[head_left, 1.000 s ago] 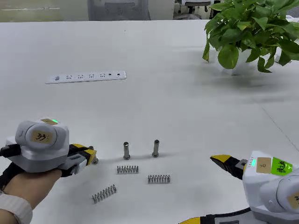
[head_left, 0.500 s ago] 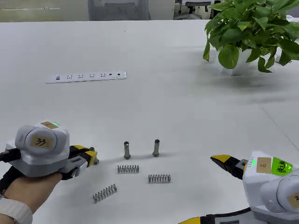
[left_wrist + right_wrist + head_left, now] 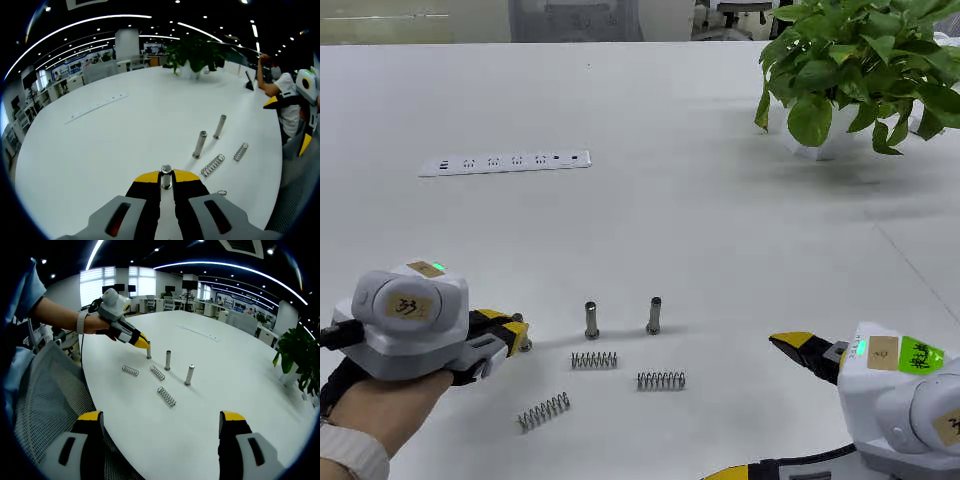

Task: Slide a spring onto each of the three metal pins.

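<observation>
Three short metal pins stand on the white table (image 3: 720, 230). My left gripper (image 3: 515, 331) is shut on the leftmost pin (image 3: 524, 343), whose head (image 3: 166, 170) shows between the yellow tips in the left gripper view. The middle pin (image 3: 591, 320) and the right pin (image 3: 653, 315) stand free. In front of them lie three springs: one (image 3: 594, 360) near the middle pin, one (image 3: 661, 380) further right, one (image 3: 543, 412) nearest me. My right gripper (image 3: 757, 407) hovers open at the front right, a short way from the springs, holding nothing.
A white power strip (image 3: 505, 162) lies at the back left. A potted plant (image 3: 860, 70) stands at the back right. The right gripper view shows a mesh chair back (image 3: 50, 405) near the table's edge.
The left gripper's body has sunk slightly while its tips stay at the leftmost pin. The right gripper, pins and springs have not moved.
</observation>
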Demonstrator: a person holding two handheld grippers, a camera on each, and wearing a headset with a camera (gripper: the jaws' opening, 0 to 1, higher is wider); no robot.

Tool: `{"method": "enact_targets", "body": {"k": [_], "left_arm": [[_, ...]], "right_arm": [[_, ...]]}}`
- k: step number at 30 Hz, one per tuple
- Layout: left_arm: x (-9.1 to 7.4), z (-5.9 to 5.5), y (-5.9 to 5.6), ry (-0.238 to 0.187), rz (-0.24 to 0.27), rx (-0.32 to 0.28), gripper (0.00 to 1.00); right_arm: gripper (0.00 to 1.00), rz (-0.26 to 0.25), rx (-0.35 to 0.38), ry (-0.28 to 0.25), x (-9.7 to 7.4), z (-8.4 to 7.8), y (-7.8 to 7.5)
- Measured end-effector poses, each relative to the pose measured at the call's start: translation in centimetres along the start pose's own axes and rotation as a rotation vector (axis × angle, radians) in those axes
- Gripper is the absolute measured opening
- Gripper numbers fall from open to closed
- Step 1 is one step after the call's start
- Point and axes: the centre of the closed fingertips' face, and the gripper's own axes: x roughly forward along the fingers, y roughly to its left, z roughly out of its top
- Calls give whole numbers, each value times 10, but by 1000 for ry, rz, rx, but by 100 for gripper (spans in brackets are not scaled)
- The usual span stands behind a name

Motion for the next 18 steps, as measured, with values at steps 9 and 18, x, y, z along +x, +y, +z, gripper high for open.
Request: {"method": "enact_targets", "body": {"k": [9, 18], "left_arm": [[1, -1, 1, -4, 5, -5, 25], [-1, -1, -11, -5, -70, -18, 59]], "right_arm": [[97, 3, 2, 8, 0, -2, 2], [97, 3, 0, 14, 0, -3, -1]]}}
